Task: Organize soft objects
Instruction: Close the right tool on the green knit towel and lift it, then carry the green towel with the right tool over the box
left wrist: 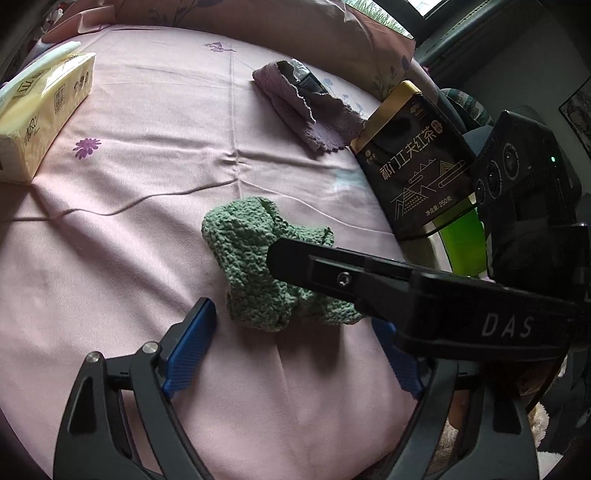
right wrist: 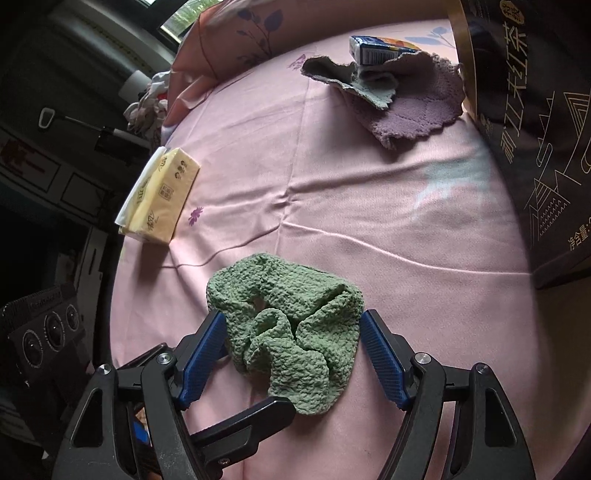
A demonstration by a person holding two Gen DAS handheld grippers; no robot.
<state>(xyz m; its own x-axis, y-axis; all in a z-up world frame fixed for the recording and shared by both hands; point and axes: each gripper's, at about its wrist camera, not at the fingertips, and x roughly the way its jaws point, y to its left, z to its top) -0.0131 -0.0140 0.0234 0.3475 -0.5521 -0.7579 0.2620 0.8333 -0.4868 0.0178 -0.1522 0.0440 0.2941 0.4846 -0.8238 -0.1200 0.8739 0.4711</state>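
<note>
A crumpled green knitted cloth (left wrist: 258, 266) lies on the pink bedsheet (left wrist: 147, 184). In the right wrist view the green cloth (right wrist: 288, 325) sits between my right gripper's (right wrist: 291, 332) open blue fingers, which flank it on both sides. My left gripper (left wrist: 295, 332) is open just in front of the cloth; its right finger is partly hidden by the right gripper's black body (left wrist: 424, 295). A purple towel (left wrist: 314, 110) lies folded farther back, also seen in the right wrist view (right wrist: 406, 110).
A yellow tissue pack (left wrist: 40, 110) lies at the left, also seen in the right wrist view (right wrist: 162, 199). A black tea box (left wrist: 413, 158) stands at the right of the bed, near the purple towel. A small blue packet (right wrist: 380, 50) rests on the towel. A pillow (left wrist: 295, 22) lies behind.
</note>
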